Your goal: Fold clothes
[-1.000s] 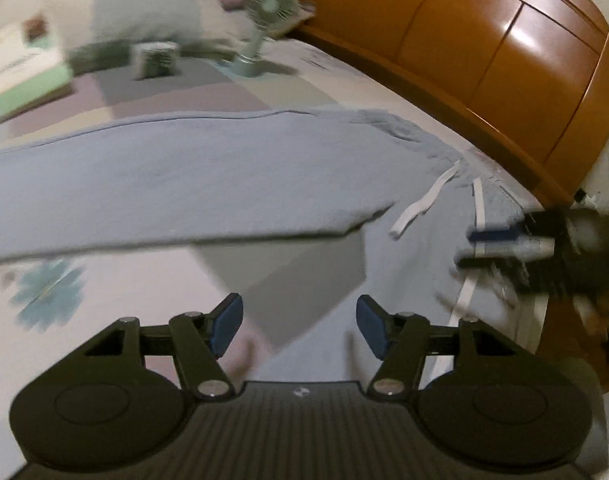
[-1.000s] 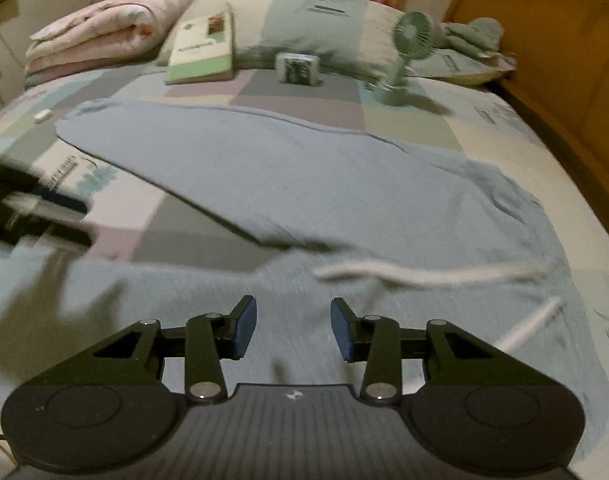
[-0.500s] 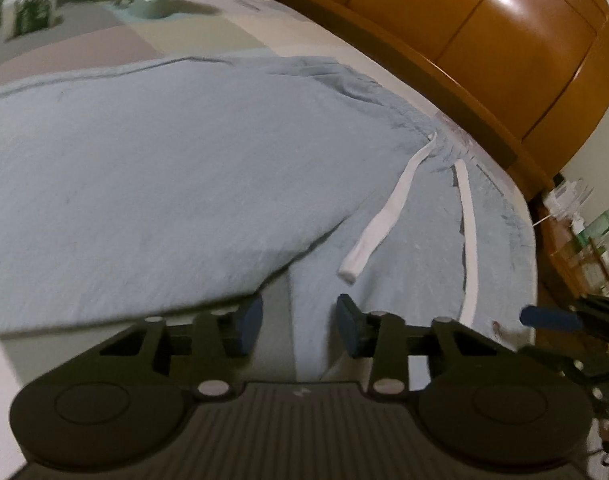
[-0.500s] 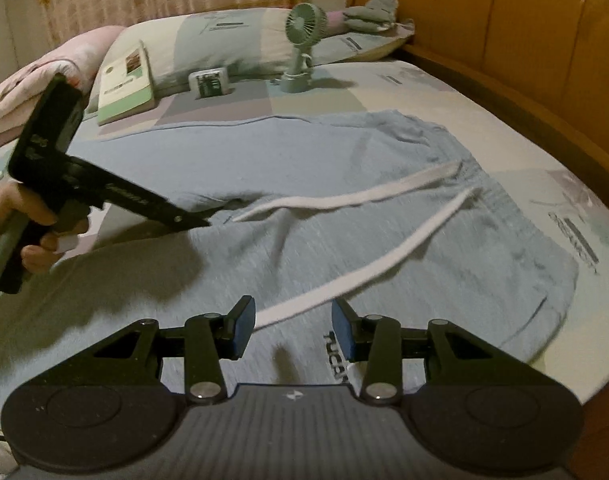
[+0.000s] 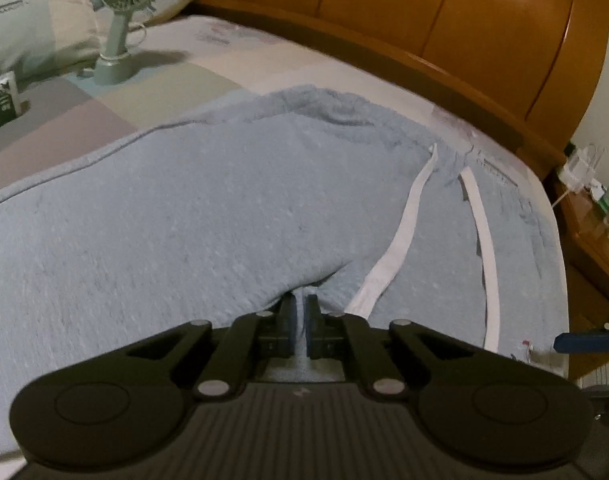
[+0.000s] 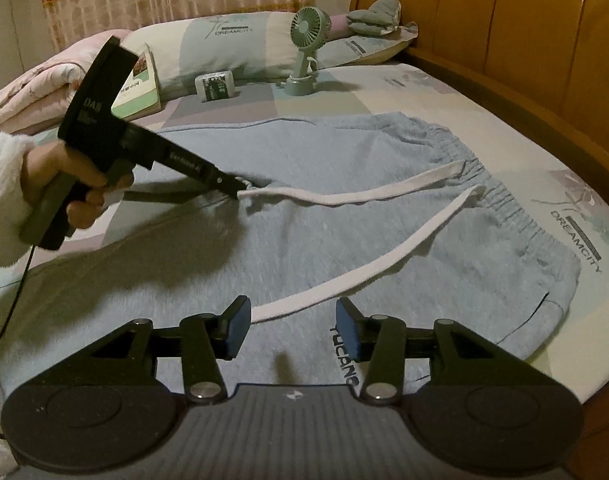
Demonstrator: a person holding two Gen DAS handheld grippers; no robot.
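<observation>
Light blue sweatpants (image 5: 184,220) lie spread on the bed, waistband toward the wooden headboard, with two white drawstrings (image 5: 400,240) trailing over the front. My left gripper (image 5: 300,312) is shut on a pinch of the sweatpants' fabric at the crotch, where the two legs meet. In the right wrist view a hand holds that left gripper (image 6: 234,190), its tip at the sweatpants (image 6: 344,152) beside the end of the upper drawstring (image 6: 364,196). My right gripper (image 6: 292,320) hovers open over the near hip, above the printed lettering and the lower drawstring's end.
A green desk fan (image 6: 306,56), a small box (image 6: 216,86), a book (image 6: 138,84) and pillows (image 6: 232,44) sit at the back of the bed. The wooden headboard (image 5: 464,40) runs along the right. A nightstand with bottles (image 5: 600,200) stands past the bed's edge.
My left gripper has moved in to the crotch of the sweatpants and shut on the fabric. The right gripper stays open over the near hip.
</observation>
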